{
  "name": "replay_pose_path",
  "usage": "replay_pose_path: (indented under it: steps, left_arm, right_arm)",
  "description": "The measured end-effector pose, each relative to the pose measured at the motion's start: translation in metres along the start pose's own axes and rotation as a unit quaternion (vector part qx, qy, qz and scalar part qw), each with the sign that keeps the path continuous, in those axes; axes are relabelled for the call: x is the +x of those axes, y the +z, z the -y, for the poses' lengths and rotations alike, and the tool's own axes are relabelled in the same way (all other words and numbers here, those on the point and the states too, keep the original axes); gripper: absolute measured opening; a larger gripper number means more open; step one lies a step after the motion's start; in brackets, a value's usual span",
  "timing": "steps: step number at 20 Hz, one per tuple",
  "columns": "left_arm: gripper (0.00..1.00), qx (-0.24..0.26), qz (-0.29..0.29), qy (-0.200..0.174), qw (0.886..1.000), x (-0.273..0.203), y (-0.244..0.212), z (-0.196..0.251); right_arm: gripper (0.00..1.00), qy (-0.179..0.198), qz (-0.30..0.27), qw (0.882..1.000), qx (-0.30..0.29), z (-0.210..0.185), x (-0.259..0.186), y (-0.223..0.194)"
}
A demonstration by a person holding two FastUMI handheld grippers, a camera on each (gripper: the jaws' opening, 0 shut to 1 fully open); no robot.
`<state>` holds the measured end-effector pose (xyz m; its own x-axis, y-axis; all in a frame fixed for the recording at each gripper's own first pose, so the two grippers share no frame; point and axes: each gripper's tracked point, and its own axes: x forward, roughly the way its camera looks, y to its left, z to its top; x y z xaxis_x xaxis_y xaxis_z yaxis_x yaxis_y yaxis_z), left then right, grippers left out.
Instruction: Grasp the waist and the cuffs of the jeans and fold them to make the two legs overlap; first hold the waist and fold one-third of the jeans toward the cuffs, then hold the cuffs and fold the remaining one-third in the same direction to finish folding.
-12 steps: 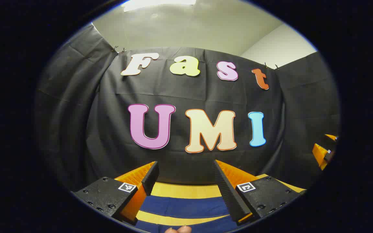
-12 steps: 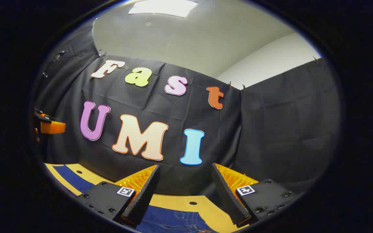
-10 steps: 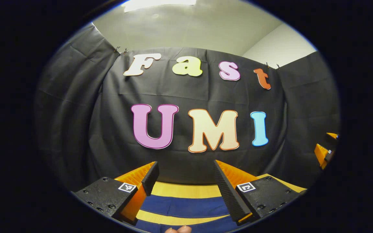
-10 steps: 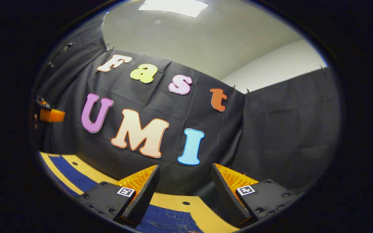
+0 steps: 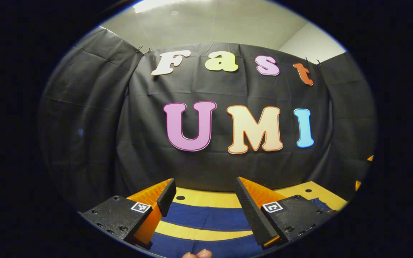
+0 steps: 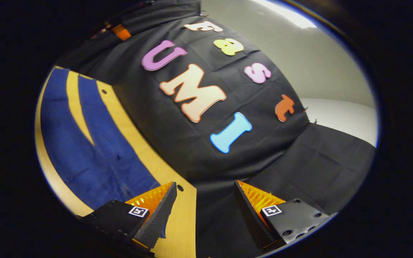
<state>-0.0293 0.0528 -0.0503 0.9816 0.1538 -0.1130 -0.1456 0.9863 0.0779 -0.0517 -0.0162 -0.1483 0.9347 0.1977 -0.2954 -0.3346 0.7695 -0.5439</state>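
Lying flat on the yellow wooden table (image 6: 183, 218), the dark blue denim jeans (image 6: 84, 157) spread both legs apart. Left gripper (image 5: 205, 188) and right gripper (image 6: 205, 190) hover above, jaws parted, empty.

Each gripper has two wedge-shaped fingers, orange plastic with ribbed outer faces and black serrated pads along the inner faces. The left gripper (image 5: 204, 200) carries them on textured black blocks studded with dark screws, each block bearing a small square black-and-white marker. The right gripper (image 6: 203, 204) is built alike: black screw-dotted blocks, white-bordered markers, orange latticed finger backs. Two fingertips (image 5: 197, 254) show at the left gripper view's bottom edge.
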Motion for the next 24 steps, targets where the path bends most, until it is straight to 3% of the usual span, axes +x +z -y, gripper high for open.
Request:
replay_pose_path:
  steps: [3, 5, 7, 9, 12, 14, 19, 20, 22, 24]
  left_arm:
    - [0.96, 0.088, -0.023, 0.025, 0.996, -0.012, -0.031, -0.037]
    - [0.97, 0.200, -0.046, 0.041, 0.978, -0.025, -0.056, -0.075]
    - [0.95, 0.327, -0.074, 0.045, 0.941, -0.043, -0.081, -0.111]
    - [0.95, 0.406, -0.111, 0.028, 0.907, -0.063, -0.109, -0.135]
    - [0.94, 0.448, -0.173, 0.002, 0.877, -0.082, -0.159, -0.159]
    - [0.95, 0.486, -0.202, -0.016, 0.850, -0.092, -0.183, -0.168]
    - [0.95, 0.599, -0.251, -0.110, 0.753, -0.123, -0.251, -0.186]
    - [1.00, 0.615, -0.262, -0.127, 0.733, -0.129, -0.264, -0.190]
    - [0.95, 0.634, -0.283, -0.157, 0.702, -0.137, -0.284, -0.195]
    - [0.95, 0.645, -0.297, -0.174, 0.682, -0.141, -0.298, -0.201]
  right_arm:
    - [0.99, 0.030, 0.017, 0.999, 0.030, -0.031, -0.008, 0.015]
    - [0.99, 0.045, 0.031, 0.997, 0.052, -0.049, -0.004, 0.030]
    - [0.98, 0.062, 0.036, 0.995, 0.069, -0.065, -0.005, 0.038]
    - [0.98, 0.071, 0.044, 0.994, 0.078, -0.074, -0.002, 0.046]
    - [0.98, 0.076, 0.049, 0.992, 0.089, -0.080, -0.003, 0.053]
    - [0.99, 0.079, 0.048, 0.992, 0.089, -0.084, -0.005, 0.054]
    - [0.99, 0.084, 0.043, 0.992, 0.082, -0.088, -0.014, 0.052]
    - [0.98, 0.083, 0.037, 0.992, 0.083, -0.089, -0.016, 0.048]
    - [0.99, 0.083, 0.027, 0.992, 0.088, -0.091, -0.020, 0.042]
    - [0.99, 0.079, 0.019, 0.993, 0.085, -0.089, -0.023, 0.037]
